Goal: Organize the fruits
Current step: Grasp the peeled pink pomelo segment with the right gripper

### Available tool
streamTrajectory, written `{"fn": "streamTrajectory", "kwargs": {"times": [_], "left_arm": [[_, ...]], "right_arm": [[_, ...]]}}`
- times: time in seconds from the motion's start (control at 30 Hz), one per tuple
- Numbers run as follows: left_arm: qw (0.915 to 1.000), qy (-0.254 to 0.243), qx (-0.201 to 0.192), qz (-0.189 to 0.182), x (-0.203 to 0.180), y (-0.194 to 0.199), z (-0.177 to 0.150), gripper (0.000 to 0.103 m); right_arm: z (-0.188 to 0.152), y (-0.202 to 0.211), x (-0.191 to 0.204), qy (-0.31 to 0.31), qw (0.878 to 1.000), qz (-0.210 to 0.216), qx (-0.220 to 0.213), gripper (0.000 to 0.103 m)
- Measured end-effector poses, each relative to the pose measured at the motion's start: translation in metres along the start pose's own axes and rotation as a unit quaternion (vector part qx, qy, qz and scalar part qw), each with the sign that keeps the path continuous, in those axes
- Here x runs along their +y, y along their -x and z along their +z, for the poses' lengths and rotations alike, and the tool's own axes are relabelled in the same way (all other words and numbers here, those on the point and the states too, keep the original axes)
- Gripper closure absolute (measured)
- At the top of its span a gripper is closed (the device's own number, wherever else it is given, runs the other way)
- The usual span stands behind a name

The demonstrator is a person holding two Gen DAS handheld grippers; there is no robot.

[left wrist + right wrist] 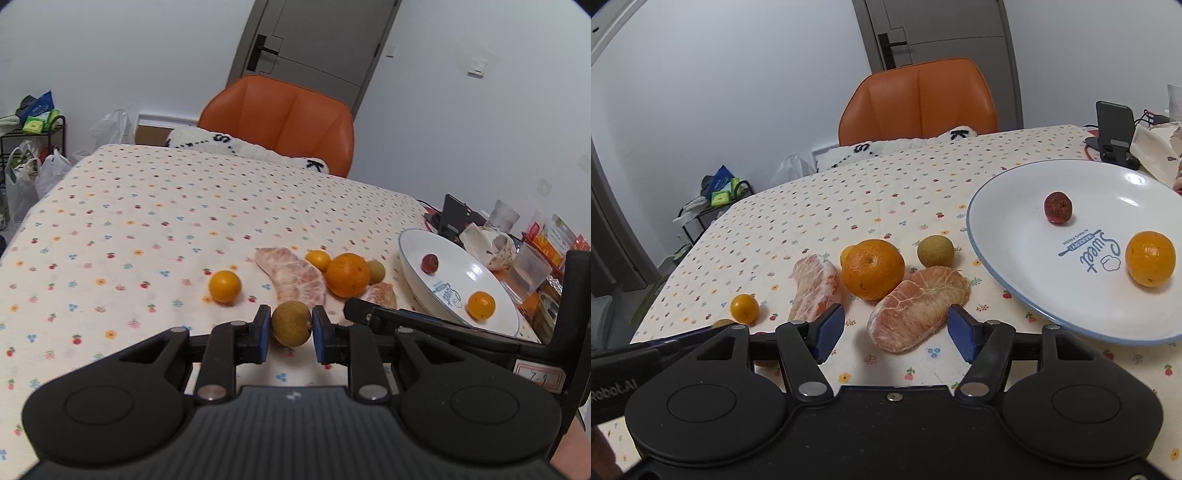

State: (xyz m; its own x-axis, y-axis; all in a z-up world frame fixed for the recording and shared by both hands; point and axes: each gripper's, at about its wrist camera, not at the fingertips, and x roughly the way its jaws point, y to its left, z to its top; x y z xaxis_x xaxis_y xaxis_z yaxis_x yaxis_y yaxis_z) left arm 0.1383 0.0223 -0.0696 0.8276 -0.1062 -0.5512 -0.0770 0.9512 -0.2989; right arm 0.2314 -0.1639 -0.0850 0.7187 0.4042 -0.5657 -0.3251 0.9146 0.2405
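- The left gripper [291, 334] has its blue-padded fingers [263, 334] pressed against both sides of a small brownish-green fruit [291, 324], holding it just above the desk [129, 229] and its dotted cloth.
- The right gripper [897, 334] has its fingers [830, 332] spread wide and holds nothing; a peeled citrus piece [918, 308] lies on the cloth between and just ahead of them, touching neither finger as far as the view shows.
- Just beyond that piece sits a large orange [873, 268], with a second peeled piece [816, 290] at its left side and a small orange fruit partly hidden behind it.
- Another brownish-green fruit [935, 251] lies to the right of the large orange, near the plate.
- A small orange [744, 308] sits alone further left.
- The white plate [1004, 236] with a blue rim stands to the right; on it are a dark red fruit [1058, 208] and an orange [1150, 258], well apart.
- An orange chair [918, 99] stands at the far side of the desk.
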Motion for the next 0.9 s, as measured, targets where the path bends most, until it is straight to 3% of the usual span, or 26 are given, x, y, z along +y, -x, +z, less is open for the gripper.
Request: {"fn": "streamTrajectory", "kwargs": {"times": [0.07,0.33,0.9], "left_arm": [[1.0000,0.002,-0.002,0.005,0.001,0.002,0.000,0.081],[0.9998,0.006,-0.010,0.019,0.000,0.005,-0.001,0.081],[0.9998,-0.007,-0.013,0.016,-0.012,0.012,-0.007,0.081]], "right_arm": [[0.000,0.001,0.000,0.004,1.000,-0.014,-0.002,0.059],[-0.003,0.011,-0.014,-0.005,1.000,0.024,0.014,0.074],[-0.015,0.037,-0.028,-0.002,0.998,0.049,0.028,0.077]]}}
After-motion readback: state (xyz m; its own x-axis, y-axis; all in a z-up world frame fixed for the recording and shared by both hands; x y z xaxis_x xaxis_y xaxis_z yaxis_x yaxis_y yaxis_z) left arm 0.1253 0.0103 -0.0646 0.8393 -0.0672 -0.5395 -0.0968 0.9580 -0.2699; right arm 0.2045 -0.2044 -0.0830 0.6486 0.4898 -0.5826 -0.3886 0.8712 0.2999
